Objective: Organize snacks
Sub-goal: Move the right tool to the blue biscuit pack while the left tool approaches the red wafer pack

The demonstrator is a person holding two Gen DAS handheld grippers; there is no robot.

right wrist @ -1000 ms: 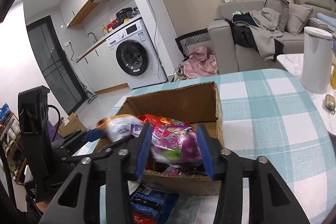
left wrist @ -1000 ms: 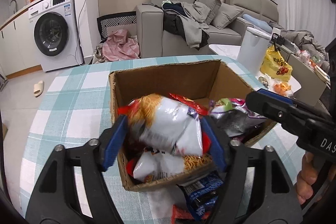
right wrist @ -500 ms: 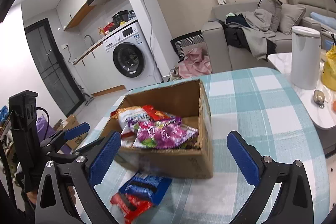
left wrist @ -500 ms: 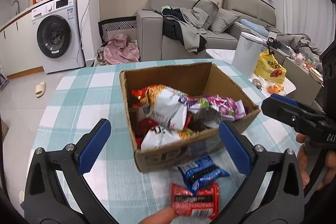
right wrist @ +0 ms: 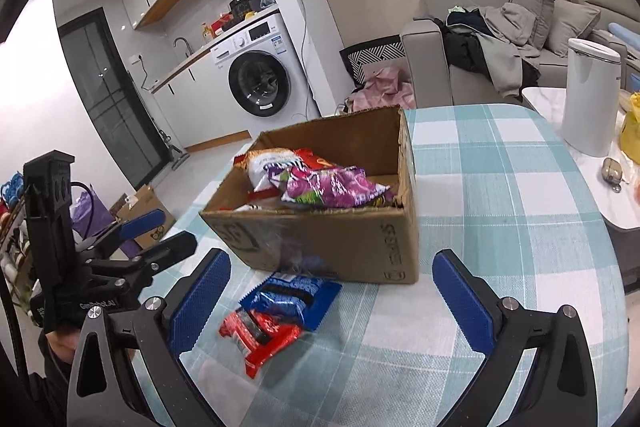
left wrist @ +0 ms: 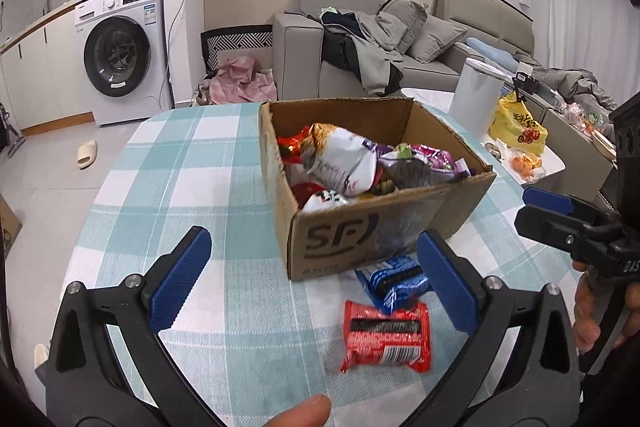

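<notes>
A cardboard box (left wrist: 360,227) (right wrist: 340,243) sits on the checked tablecloth and holds several snack bags, among them a white-and-orange bag (left wrist: 340,159) and a purple bag (right wrist: 332,187). A blue packet (left wrist: 394,279) (right wrist: 292,295) and a red packet (left wrist: 386,335) (right wrist: 260,335) lie on the cloth in front of the box. My left gripper (left wrist: 314,279) is open and empty, above the cloth in front of the box. My right gripper (right wrist: 332,299) is open and empty, in front of the box above the two packets.
The round table (left wrist: 180,167) has a teal-and-white checked cloth. A white bin (right wrist: 592,95) and a yellow bag (left wrist: 516,127) stand on a side table to the right. A sofa (left wrist: 360,39) and a washing machine (left wrist: 120,51) are behind.
Both grippers opened, letting the white-and-orange bag and the purple bag drop into the box, then pulled back toward me. The blue and red packets have come into full view.
</notes>
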